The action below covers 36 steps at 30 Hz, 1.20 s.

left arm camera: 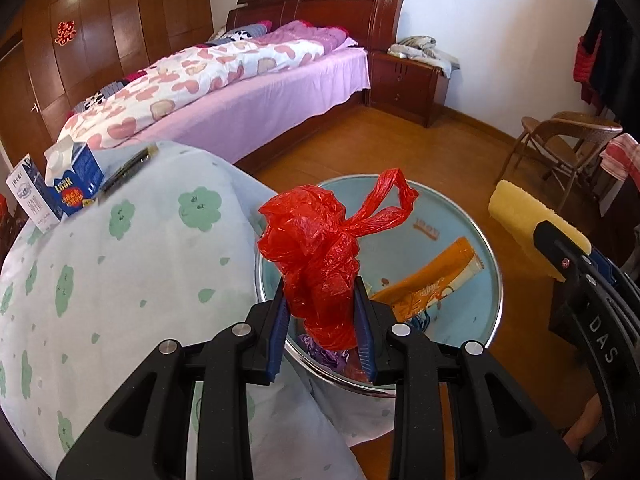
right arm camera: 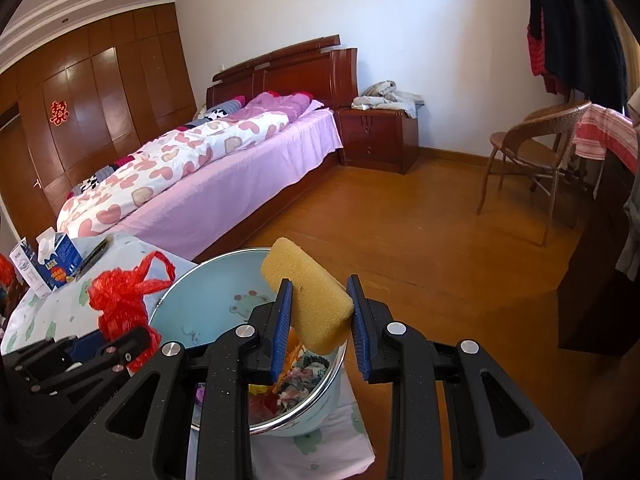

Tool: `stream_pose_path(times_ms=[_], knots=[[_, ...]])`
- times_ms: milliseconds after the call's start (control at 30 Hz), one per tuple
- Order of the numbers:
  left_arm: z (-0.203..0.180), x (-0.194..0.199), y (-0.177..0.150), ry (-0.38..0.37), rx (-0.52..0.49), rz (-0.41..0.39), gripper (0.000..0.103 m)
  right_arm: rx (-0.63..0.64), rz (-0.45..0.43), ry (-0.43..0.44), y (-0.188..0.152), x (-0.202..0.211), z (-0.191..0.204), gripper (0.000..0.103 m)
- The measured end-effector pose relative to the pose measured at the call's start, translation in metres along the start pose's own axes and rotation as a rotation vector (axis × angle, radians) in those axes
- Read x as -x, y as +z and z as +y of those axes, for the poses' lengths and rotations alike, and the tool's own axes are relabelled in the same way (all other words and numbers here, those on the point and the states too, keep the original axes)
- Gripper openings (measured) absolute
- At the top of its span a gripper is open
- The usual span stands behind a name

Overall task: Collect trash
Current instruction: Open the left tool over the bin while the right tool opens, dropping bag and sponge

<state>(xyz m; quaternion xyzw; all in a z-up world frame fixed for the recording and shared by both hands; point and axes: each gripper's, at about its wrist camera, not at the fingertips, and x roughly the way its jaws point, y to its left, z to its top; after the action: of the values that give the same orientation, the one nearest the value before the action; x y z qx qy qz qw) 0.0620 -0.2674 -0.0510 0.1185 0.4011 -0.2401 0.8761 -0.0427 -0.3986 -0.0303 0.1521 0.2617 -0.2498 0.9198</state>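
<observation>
The left gripper (left arm camera: pixel 322 312) is clamped on a crumpled red plastic bag (left arm camera: pixel 316 256), holding it over the near left rim of the pale blue bin (left arm camera: pixel 460 208), right where the bin meets the edge of the table with the green-flowered cloth (left arm camera: pixel 120 280). The right gripper (right arm camera: pixel 320 316) grips a yellow sponge (right arm camera: pixel 306 292) between its blue pads, above the bin's far right rim. In the bin lie an orange wrapper (left arm camera: pixel 432 280) and mixed scraps, filling the near part.

On the far left corner of the table stands a blue milk carton (left arm camera: pixel 74 182), close to the table's edge.

Right of the bin and beyond it the wooden floor (right arm camera: pixel 400 220) lies open as far as the bed (right arm camera: pixel 240 168), the nightstand (right arm camera: pixel 380 140) and a wicker chair (right arm camera: pixel 532 152) at the far right.
</observation>
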Motion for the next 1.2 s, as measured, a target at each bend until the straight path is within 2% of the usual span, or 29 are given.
stream_pose_path(times_ms=[467, 567, 633, 833, 900, 967, 1100, 1200], knots=[[-0.004, -0.021, 0.007, 0.022, 0.009, 0.028, 0.031, 0.016, 0.087, 0.053, 0.013, -0.045, 0.003, 0.03], [-0.002, -0.024, 0.007, 0.012, 0.019, 0.035, 0.034, 0.012, 0.106, 0.093, 0.013, -0.05, 0.0, 0.036], [-0.002, -0.025, 0.007, 0.012, 0.017, 0.033, 0.035, 0.004, 0.102, 0.094, 0.013, -0.049, -0.005, 0.039], [-0.005, -0.026, 0.005, 0.0, 0.01, 0.036, 0.041, -0.035, 0.077, 0.097, 0.005, -0.038, -0.004, 0.039], [-0.006, -0.026, 0.005, -0.003, 0.011, 0.037, 0.043, -0.047, 0.067, 0.094, 0.002, -0.035, -0.004, 0.039], [-0.005, -0.025, 0.005, -0.005, 0.017, 0.034, 0.053, -0.065, 0.053, 0.086, 0.0, -0.03, -0.005, 0.039], [-0.004, -0.024, 0.008, -0.013, 0.019, 0.031, 0.06, -0.122, 0.026, 0.068, -0.002, -0.02, -0.009, 0.039], [-0.007, -0.022, 0.008, -0.03, 0.013, 0.031, 0.076, -0.137, 0.019, 0.065, -0.001, -0.015, -0.012, 0.039]])
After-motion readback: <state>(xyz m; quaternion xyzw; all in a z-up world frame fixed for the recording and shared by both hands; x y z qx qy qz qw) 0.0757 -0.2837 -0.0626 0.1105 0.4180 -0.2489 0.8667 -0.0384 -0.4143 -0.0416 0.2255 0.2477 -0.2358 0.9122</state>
